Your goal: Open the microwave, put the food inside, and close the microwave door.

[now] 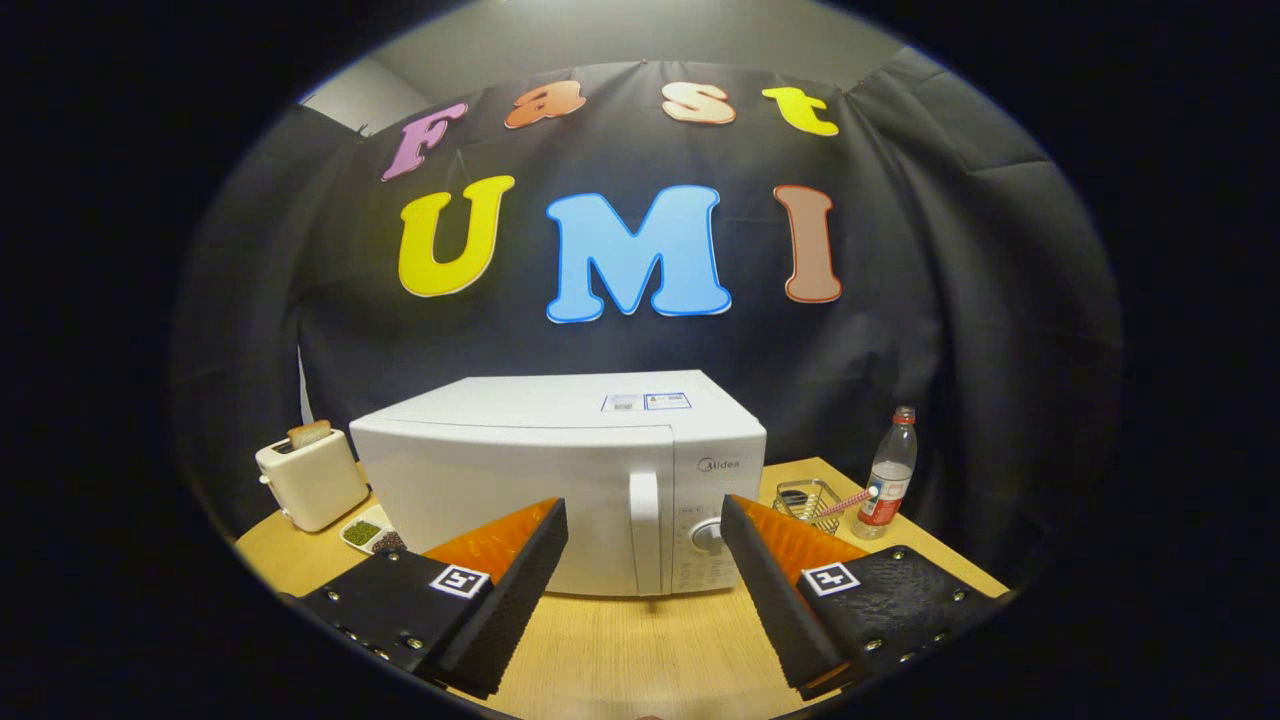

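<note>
Beyond parted gripper (645,545): microwave (560,480)

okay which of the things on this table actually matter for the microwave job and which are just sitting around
Job:
microwave, door shut
its door handle, ahead between the open gripper fingers
dish of food, left of the microwave

Lying about:
toaster
water bottle
glass container

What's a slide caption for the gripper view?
Open gripper faces the shut microwave, fingers flanking its door handle.
</note>
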{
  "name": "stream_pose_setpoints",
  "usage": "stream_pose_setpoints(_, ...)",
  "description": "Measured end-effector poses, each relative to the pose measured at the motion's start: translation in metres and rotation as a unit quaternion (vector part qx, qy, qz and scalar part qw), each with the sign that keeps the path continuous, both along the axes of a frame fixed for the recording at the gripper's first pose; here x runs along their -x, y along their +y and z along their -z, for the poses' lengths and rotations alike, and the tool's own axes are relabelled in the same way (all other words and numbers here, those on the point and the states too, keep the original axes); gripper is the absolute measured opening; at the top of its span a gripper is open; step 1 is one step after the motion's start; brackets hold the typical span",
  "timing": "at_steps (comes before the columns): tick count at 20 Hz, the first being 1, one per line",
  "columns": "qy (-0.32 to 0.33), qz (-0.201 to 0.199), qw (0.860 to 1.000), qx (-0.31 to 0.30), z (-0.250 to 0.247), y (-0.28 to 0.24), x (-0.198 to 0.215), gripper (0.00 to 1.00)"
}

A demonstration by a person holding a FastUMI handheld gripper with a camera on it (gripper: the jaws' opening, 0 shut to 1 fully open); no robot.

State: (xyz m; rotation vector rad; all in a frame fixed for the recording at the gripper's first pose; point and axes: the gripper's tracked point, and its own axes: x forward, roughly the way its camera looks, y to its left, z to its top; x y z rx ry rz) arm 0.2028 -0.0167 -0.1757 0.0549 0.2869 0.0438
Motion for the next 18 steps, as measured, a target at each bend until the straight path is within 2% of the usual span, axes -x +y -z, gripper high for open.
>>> stream_pose_setpoints(8, 0.047, -0.023, 0.999, -0.009, 0.057, 0.011, -0.044, 0.97)
stream_pose_setpoints(11, 0.057, -0.026, 0.998, -0.005, 0.071, 0.014, -0.052, 0.83)
stream_pose_setpoints(14, 0.056, -0.03, 0.998, 0.011, 0.074, 0.015, -0.061, 0.83)
stream_pose_setpoints(16, 0.05, -0.024, 0.998, 0.02, 0.073, 0.013, -0.067, 0.51)
stream_pose_setpoints(17, 0.05, -0.024, 0.998, 0.023, 0.074, 0.013, -0.07, 0.45)
stream_pose_setpoints(18, 0.052, -0.026, 0.998, 0.023, 0.075, 0.014, -0.07, 0.43)
